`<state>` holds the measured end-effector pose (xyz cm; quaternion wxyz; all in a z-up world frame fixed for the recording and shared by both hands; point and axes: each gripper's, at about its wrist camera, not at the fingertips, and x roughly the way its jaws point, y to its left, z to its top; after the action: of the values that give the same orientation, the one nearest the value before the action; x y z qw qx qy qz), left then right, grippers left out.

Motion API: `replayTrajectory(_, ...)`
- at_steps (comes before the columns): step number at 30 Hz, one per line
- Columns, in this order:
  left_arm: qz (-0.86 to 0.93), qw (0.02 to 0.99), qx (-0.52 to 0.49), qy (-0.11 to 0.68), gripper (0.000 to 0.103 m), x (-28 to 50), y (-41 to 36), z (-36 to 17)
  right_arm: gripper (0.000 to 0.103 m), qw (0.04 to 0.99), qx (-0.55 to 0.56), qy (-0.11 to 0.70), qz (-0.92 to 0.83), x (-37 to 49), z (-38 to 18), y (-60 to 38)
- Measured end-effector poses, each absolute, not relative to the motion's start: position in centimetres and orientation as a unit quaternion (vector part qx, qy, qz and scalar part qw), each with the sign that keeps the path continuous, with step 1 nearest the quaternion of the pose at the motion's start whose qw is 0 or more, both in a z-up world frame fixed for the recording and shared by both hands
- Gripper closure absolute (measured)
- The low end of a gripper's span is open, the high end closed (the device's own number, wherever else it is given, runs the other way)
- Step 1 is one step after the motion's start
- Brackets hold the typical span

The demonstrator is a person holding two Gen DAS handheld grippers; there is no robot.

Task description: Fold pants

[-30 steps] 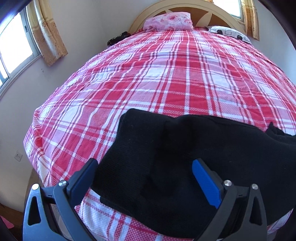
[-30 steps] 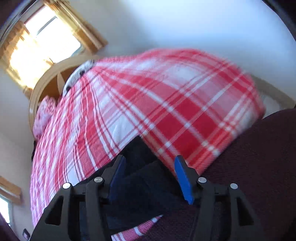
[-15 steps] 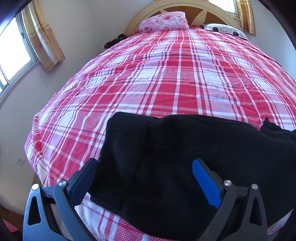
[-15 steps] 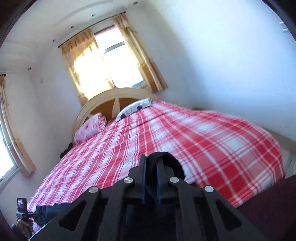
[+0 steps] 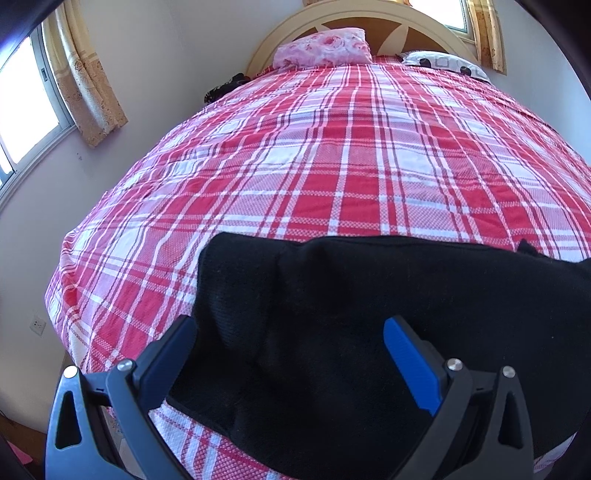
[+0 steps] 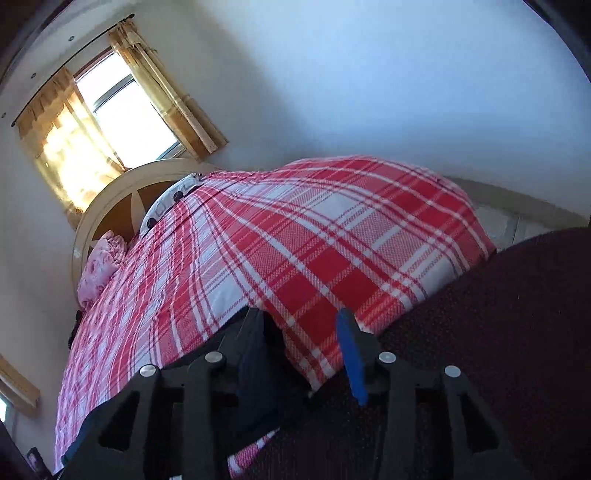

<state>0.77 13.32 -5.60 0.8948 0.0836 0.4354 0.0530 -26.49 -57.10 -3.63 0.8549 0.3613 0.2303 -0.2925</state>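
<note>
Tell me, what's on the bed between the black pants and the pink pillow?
Nothing but bare red plaid bedspread between the black pants and the pink pillow, shown in the left wrist view.

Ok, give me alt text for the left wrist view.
Black pants lie across the near end of a red plaid bed, between the open fingers of the left hand-held gripper. Two pillows sit by the headboard.

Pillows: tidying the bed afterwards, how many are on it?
2, both at the headboard: pink floral pillow on the left, white pillow with black dots on the right. Others may be hidden.
</note>
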Motion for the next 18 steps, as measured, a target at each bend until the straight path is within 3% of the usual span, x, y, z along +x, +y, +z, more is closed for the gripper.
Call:
replayTrajectory(4,0.054,0.895,0.090,0.434,0.000,0.6,13.1,-5.6,0.059,0.853,0.336,0.279,-0.286,-25.3,-5.1,-55.2)
replayTrajectory(13,0.047,0.910,0.108,0.397,0.000,-1.0,13.1,-4.5,0.059,0.904,0.275,0.273,-0.183,-19.5,-1.3,-48.1)
replayTrajectory(18,0.055,0.900,0.134,0.411,0.000,-0.4,13.5,-5.7,0.059,0.894,0.267,0.342,-0.114,-15.8,-4.5,-42.0)
